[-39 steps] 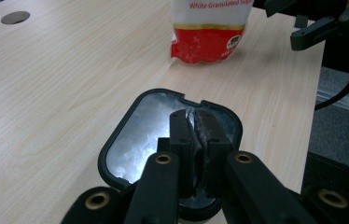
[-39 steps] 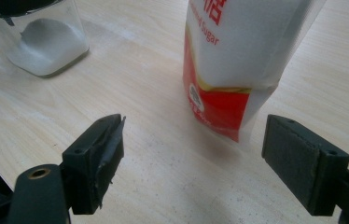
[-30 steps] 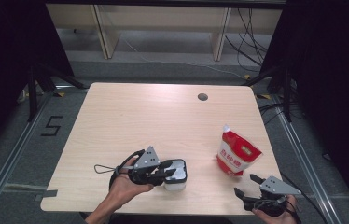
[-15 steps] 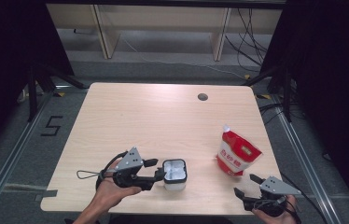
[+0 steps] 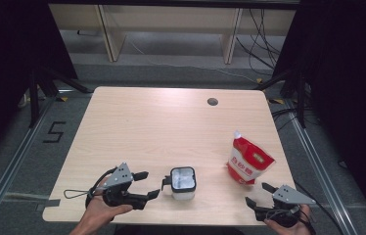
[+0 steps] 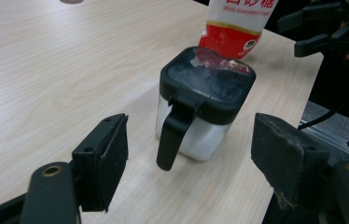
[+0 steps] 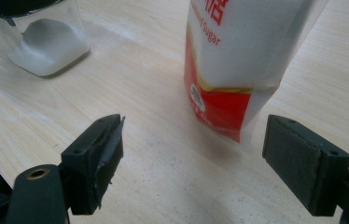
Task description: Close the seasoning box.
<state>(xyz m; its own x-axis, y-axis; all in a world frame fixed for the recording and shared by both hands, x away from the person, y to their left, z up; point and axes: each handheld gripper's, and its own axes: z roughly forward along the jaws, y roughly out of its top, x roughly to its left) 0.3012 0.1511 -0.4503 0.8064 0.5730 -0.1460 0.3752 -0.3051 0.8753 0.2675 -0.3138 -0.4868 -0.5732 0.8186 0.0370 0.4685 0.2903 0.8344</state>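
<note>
Presently: clear square sugar jar with black lid (image 5: 183, 182) — near table's front edge, set free; left gripper (image 5: 144, 185) just beside, jaws just spreading, empty. Red-and-white sugar pouch (image 5: 248, 160) upright; right gripper (image 5: 258, 195) spread, waiting near.

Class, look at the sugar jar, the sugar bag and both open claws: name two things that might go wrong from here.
1. The left claw has just been opening, with nothing between its pads, and sits close to the sugar jar; a careless swing could catch the jar's black handle and tip it.
2. The sugar bag stands upright near the table's edge; the open right claw might knock it over or squeeze sugar out.
</note>
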